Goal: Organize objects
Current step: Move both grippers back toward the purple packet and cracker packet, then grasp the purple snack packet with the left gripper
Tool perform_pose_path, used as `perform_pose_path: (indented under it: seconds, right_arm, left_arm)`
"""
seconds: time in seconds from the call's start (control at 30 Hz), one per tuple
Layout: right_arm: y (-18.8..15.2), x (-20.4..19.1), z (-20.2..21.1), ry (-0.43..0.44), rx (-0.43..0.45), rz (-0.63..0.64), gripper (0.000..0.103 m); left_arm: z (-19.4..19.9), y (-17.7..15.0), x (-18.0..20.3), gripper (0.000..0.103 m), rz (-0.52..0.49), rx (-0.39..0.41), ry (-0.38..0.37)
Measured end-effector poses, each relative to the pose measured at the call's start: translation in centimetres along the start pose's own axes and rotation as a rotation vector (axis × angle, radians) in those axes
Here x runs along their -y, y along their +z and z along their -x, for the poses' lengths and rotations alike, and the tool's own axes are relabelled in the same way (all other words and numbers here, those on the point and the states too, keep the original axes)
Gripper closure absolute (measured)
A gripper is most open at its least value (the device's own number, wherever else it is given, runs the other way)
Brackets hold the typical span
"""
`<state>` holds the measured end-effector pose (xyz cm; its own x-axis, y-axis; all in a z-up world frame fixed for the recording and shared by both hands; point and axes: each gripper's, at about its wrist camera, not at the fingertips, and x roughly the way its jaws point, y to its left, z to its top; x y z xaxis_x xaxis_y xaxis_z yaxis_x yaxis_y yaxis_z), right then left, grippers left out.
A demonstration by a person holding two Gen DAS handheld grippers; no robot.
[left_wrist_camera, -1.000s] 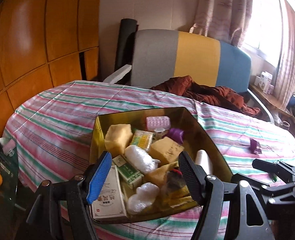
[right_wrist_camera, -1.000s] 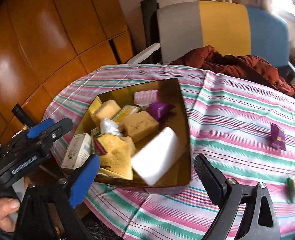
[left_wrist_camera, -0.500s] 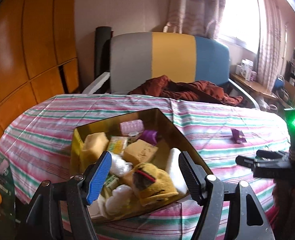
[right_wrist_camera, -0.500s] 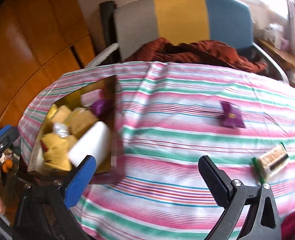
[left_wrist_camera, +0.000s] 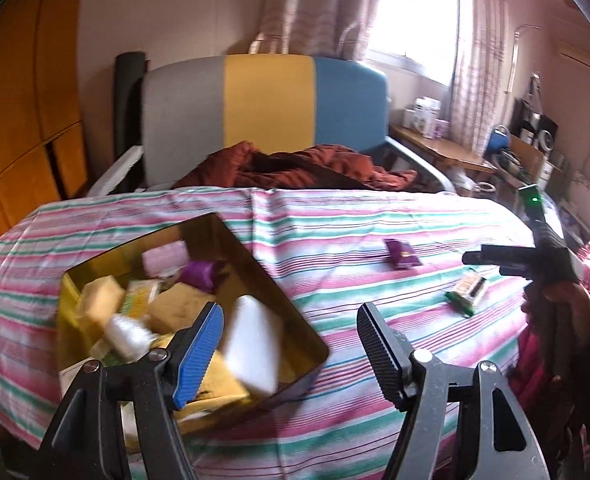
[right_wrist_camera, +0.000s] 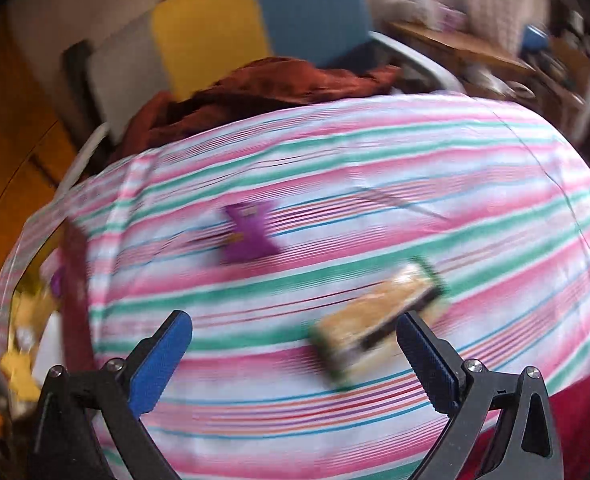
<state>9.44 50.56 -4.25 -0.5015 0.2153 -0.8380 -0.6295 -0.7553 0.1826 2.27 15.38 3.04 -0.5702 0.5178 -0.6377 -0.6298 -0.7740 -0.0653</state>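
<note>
A gold tin box (left_wrist_camera: 255, 252) stands on the striped tablecloth, filled with sponges, small cartons and a white block (left_wrist_camera: 253, 346). My left gripper (left_wrist_camera: 289, 350) is open and empty, just right of the box's near corner. A purple packet (left_wrist_camera: 402, 253) and a green-edged snack bar (left_wrist_camera: 467, 292) lie loose on the cloth. My right gripper (right_wrist_camera: 293, 356) is open and empty, hovering above the snack bar (right_wrist_camera: 375, 320), with the purple packet (right_wrist_camera: 249, 236) farther off; this view is blurred. The right gripper also shows in the left wrist view (left_wrist_camera: 507, 262).
A grey, yellow and blue chair (left_wrist_camera: 267, 108) with a rust-red garment (left_wrist_camera: 295, 168) stands behind the table. Wooden cabinets (left_wrist_camera: 15, 120) line the left. A cluttered desk (left_wrist_camera: 447, 148) stands under the window at the right. The box edge (right_wrist_camera: 73, 264) shows at the left.
Both grippers have swung right, away from the box. The right gripper now faces the snack bar and purple packet. Both stay open.
</note>
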Motion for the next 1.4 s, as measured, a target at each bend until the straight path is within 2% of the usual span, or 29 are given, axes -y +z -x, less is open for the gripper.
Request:
perform_pose_path:
  seconds: [0.17,0.27,0.37,0.6,0.93,1.4]
  right_arm:
    - [0.6,4.9,-1.4,-0.039,-0.002,-0.189,0.000]
    - [0.6,6.3,-1.7,-0.011,-0.002,-0.283,0.000]
    - [0.6,6.7,-1.6,-0.044,0.001,-0.297,0.000]
    - [0.3,7.1,-1.9,-0.009,-0.021,-0.340,0.000]
    - [0.3,7.3,-1.6,0.032,-0.007,-0.371,0.000]
    - [0.4,7.3,-1.9,0.103,-0.010,-0.395,0.000]
  left_arm:
    - [-1.3,0.6,2.8,0.033,-0.052,-0.028,-0.059]
    - [-2.8,0.8,4.2,0.033,-0.074,-0.066,-0.084]
    - [-4.8,0.9,5.5,0.033,-0.075,-0.127,-0.098]
    - [-8.7,1.5,8.7,0.033,-0.089,-0.211,-0.140]
    - [-15.8,3.6,11.6,0.034,-0.029,-0.331,-0.179]
    - [-24.8,6.8,15.7,0.035,-0.049,-0.387,-0.165]
